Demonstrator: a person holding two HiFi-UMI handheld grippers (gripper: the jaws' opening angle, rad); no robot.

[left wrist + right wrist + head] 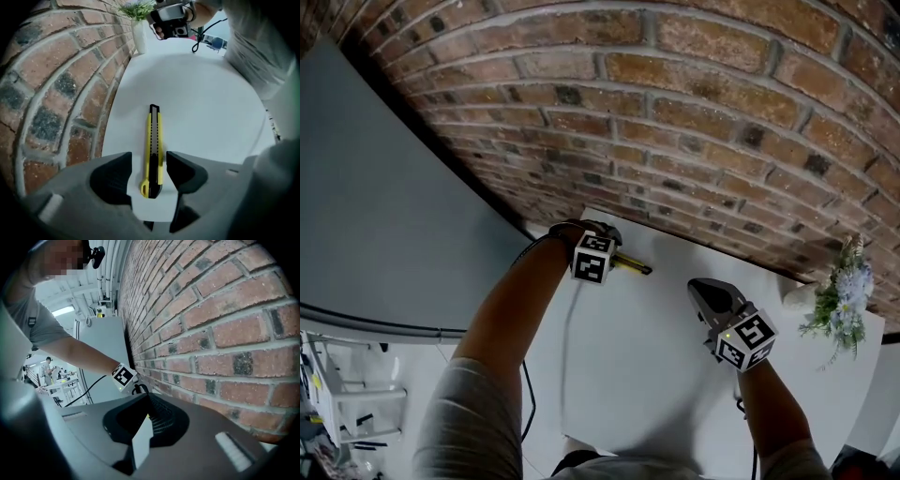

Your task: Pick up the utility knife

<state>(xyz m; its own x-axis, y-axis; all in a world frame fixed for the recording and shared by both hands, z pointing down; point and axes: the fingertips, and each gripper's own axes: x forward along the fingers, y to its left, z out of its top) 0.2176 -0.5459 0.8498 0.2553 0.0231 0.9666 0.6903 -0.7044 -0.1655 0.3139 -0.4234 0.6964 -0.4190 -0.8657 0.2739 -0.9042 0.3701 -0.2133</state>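
Note:
The yellow and black utility knife [153, 149] lies flat on the white table [206, 108], lengthwise along the brick wall. Its butt end sits between the fingers [112, 177] of my left gripper [149, 171], which is open, with a sliver of table showing on each side of the knife. In the head view the left gripper [602, 246] covers that end, and the rest of the knife [632, 266] pokes out to its right. My right gripper [709, 292] hovers over the table's middle, shut and holding nothing, pointed at the wall [211, 324].
The brick wall [694, 122] runs close along the table's far edge. A white vase [800, 298] with a flowering plant [842, 295] stands at the far right corner. A black cable [528, 394] hangs off the left arm. A grey panel [384, 216] is to the left.

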